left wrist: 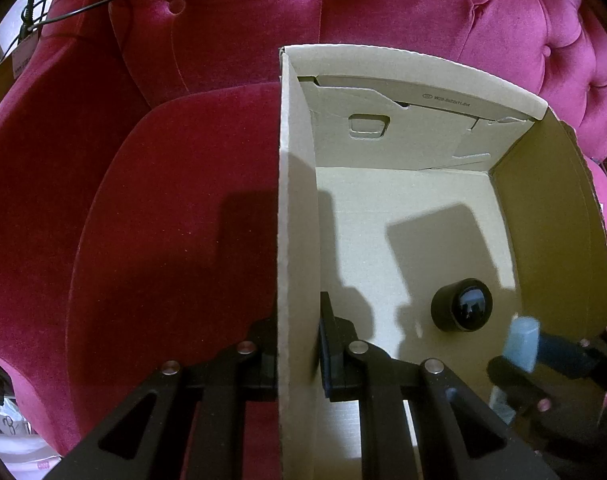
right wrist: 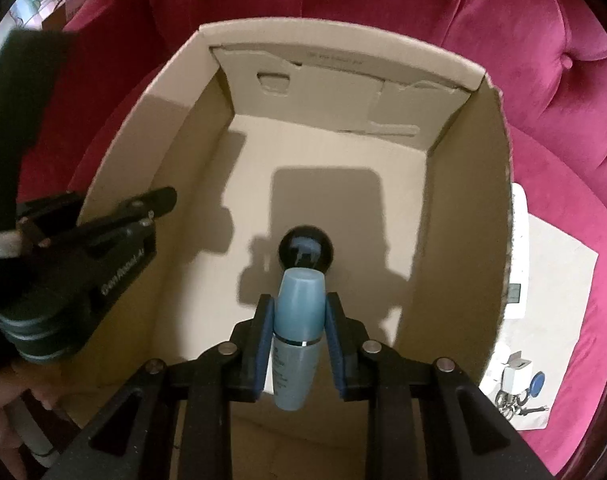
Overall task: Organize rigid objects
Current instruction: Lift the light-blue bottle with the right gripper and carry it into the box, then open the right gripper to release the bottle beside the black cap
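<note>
One open cardboard box [left wrist: 407, 216] sits on the seat of a pink velvet sofa [left wrist: 175, 208], and both views look down into it.

The left wrist view shows the left tool [left wrist: 299, 344] pinching the box's left wall, one finger outside and one inside, pressed tight on the cardboard. This view also shows a black cable [left wrist: 63, 4] hanging over the sofa's arm at the upper left. At its lower right edge the right tool [left wrist: 551, 364] comes in, blurred, with one pale blue bottle [left wrist: 521, 344] in it.

The right wrist view shows that grip plainly: the right tool [right wrist: 299, 336] clamps the blue bottle [right wrist: 299, 320] between its two blue pads [right wrist: 263, 340], cap pointing away from the camera, held over the inside of the box [right wrist: 455, 264]. Only here do the things outside the box's right wall show: a sheet of brown paper [right wrist: 559, 280] on the seat, with a small white carton [right wrist: 513, 376] and one bunch of keys with a blue round tag [right wrist: 537, 384] lying on it. The left tool [right wrist: 159, 200] appears at the left, gripping the box rim, with a hand [right wrist: 7, 408] below it.

One round black jar [left wrist: 461, 306] lies on the box floor, seen in both views; in the right wrist view the jar [right wrist: 305, 250] shows just past the bottle's cap. Whether they touch cannot be told.
</note>
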`<state>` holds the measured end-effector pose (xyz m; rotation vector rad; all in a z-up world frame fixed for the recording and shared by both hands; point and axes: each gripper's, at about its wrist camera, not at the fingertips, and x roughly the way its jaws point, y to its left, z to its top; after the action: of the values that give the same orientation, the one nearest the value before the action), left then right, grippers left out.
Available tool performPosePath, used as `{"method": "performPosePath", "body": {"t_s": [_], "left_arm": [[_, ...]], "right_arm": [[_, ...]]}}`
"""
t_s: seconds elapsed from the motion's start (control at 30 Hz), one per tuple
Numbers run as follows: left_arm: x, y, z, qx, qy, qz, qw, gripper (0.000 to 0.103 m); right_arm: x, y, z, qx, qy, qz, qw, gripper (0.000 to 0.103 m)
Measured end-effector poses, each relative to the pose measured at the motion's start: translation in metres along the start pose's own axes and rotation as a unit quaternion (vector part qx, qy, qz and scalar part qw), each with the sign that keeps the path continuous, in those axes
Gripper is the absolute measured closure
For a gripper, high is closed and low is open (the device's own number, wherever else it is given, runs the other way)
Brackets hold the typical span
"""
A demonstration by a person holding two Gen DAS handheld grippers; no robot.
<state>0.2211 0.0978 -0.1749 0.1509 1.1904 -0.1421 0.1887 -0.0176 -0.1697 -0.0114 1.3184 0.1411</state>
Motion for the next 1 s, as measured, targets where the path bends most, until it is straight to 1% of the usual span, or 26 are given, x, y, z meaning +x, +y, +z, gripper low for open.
{"method": "performPosePath", "body": {"t_s": [0.17, 0.4, 0.6, 0.87, 1.0], "left_arm": [[-0.001, -0.001, 0.0, 0.0, 0.0, 0.0, 1.0, 0.088], [0.0, -0.001, 0.0, 0.001, 0.0, 0.001, 1.0, 0.088], [0.001, -0.002, 0.001, 0.001, 0.0, 0.001, 1.0, 0.088], [0.001, 0.0, 0.001, 0.001, 0.0, 0.001, 1.0, 0.088], [0.001, 0.0, 0.0, 0.0, 0.0, 0.001, 1.0, 0.088]], "right_arm": [[0.01, 0.004, -0.005, -0.003, 0.01, 0.001, 1.0, 0.077], [0.011, 0.007, -0.007, -0.009, 0.014, 0.005, 1.0, 0.076], [0.009, 0.007, -0.005, -0.012, 0.009, 0.004, 1.0, 0.074], [-0.003, 0.009, -0.004, -0.015, -0.003, 0.002, 1.0, 0.074], [-0.01, 0.011, -0.004, -0.018, -0.009, 0.0, 1.0, 0.071]]}}
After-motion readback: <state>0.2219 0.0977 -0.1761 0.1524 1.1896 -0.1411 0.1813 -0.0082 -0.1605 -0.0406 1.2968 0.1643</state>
